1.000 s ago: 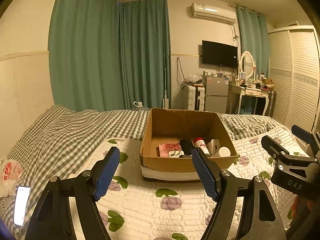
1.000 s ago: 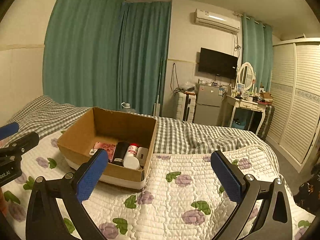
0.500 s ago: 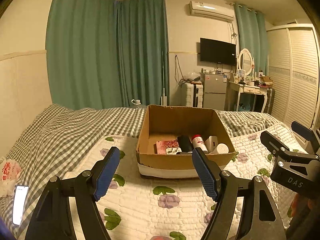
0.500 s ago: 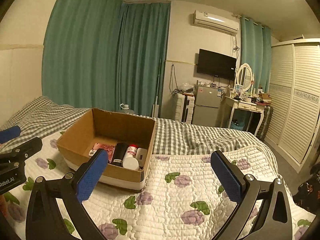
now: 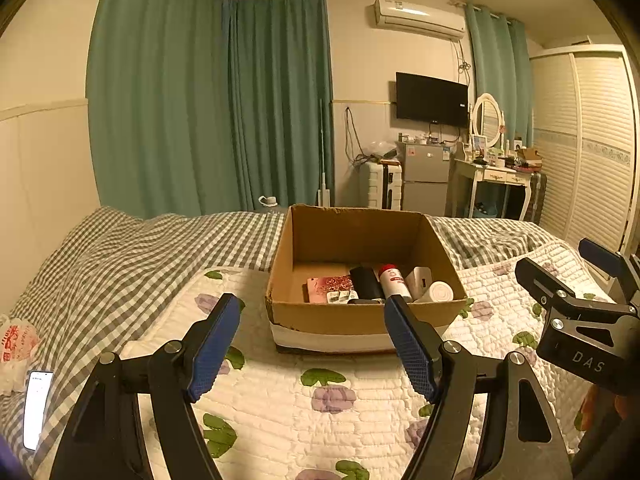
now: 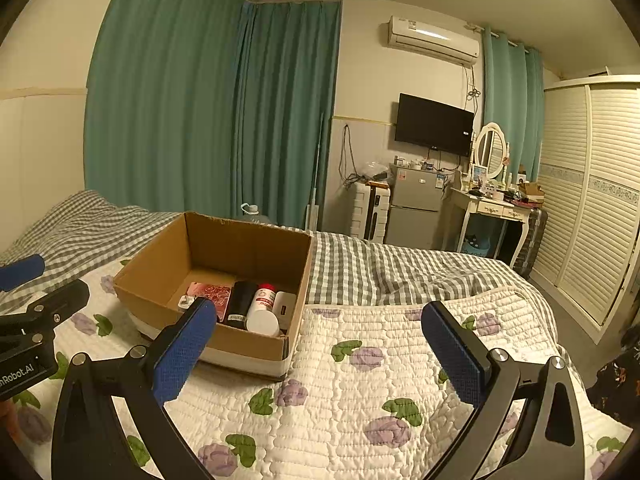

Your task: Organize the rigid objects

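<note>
A: Where is the cardboard box?

B: In the left wrist view it sits in the middle of the frame on the floral quilt, just beyond the blue pads. In the right wrist view it lies left of centre

A: What is inside?

B: Along its near wall, a row: a pink patterned case, a black cylinder, a white bottle with a red cap, a white block and a round white lid, packed side by side. A small white plug lies at the left end of the row

A: And the grippers?

B: The left gripper hangs at the bottom of its frame, fingers spread wide with nothing between them. The right gripper is likewise spread wide and holds nothing, over bare quilt at the lower middle of its frame, with the box just behind its left pad

A: Anything else nearby?

B: A phone with a lit screen lies on the checked blanket at the lower left of the left wrist view, beside a white bag with red print
</note>
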A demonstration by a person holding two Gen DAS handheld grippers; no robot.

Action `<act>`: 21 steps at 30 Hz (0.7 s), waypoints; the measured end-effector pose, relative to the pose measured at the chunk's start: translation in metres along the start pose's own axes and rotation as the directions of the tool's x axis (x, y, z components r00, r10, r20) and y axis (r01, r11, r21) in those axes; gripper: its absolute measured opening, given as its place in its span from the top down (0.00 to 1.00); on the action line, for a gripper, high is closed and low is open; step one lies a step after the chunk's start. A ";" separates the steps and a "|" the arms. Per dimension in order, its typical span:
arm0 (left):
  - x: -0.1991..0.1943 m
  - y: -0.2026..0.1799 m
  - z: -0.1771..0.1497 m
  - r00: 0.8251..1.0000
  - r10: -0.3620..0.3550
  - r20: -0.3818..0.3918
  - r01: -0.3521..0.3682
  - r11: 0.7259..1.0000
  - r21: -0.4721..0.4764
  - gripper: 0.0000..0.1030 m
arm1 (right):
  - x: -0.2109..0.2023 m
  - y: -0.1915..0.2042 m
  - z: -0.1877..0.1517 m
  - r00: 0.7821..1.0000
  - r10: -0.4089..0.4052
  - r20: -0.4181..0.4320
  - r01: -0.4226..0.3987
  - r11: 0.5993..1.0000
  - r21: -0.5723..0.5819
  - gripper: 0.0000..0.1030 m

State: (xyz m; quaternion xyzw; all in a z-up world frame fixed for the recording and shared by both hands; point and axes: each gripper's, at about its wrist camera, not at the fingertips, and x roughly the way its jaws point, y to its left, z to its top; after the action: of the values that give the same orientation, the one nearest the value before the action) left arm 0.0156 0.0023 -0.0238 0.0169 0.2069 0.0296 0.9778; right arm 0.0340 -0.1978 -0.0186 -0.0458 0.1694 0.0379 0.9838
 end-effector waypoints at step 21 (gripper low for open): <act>0.004 -0.003 -0.003 1.000 0.000 -0.018 0.001 1.000 0.011 0.25 | 0.002 0.002 -0.004 1.000 -0.002 -0.012 0.002 1.000 -0.003 0.00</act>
State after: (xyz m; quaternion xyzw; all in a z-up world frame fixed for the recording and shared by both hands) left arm 0.0181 -0.0002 -0.0287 0.0220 0.2161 0.0284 0.9757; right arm 0.0339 -0.1965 -0.0235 -0.0477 0.1753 0.0368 0.9827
